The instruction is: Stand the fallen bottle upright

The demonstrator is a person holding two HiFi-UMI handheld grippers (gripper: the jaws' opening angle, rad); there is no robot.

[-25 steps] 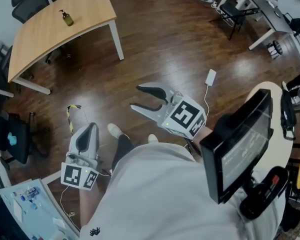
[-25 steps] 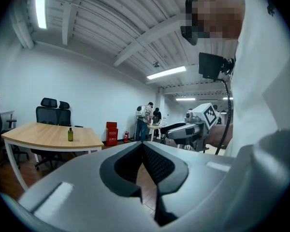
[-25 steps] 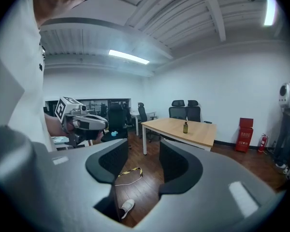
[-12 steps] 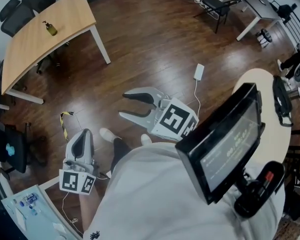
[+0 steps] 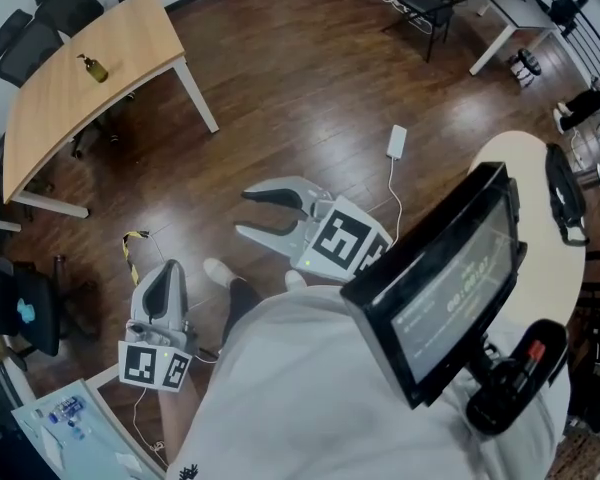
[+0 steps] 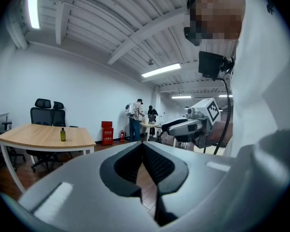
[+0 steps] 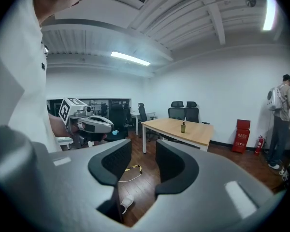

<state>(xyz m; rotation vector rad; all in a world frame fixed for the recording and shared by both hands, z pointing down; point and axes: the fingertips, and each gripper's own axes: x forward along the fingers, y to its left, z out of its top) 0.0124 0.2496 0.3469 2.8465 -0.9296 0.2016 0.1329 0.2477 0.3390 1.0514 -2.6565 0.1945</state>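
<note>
A small dark bottle (image 5: 92,68) with a pump top stands upright on the light wooden table (image 5: 130,43) at the far upper left, well away from both grippers. It also shows upright in the left gripper view as the bottle (image 6: 63,134) and in the right gripper view as the bottle (image 7: 182,127). My left gripper (image 5: 165,270) hangs low over the floor, its jaws touching at the tips with nothing held (image 6: 142,146). My right gripper (image 5: 245,214) is held out in front, jaws apart and empty (image 7: 143,151).
Dark wooden floor lies between me and the table. Black office chairs (image 5: 40,18) stand behind it. A white charger with cable (image 5: 397,140) and yellow-black tape (image 5: 132,248) lie on the floor. A dark screen (image 5: 435,288) is close at right. People (image 6: 135,120) stand far back.
The view has shifted: table and bottle now sit further left and higher in the head view. The right gripper has dropped slightly toward the left. Neither gripper's jaws have changed.
</note>
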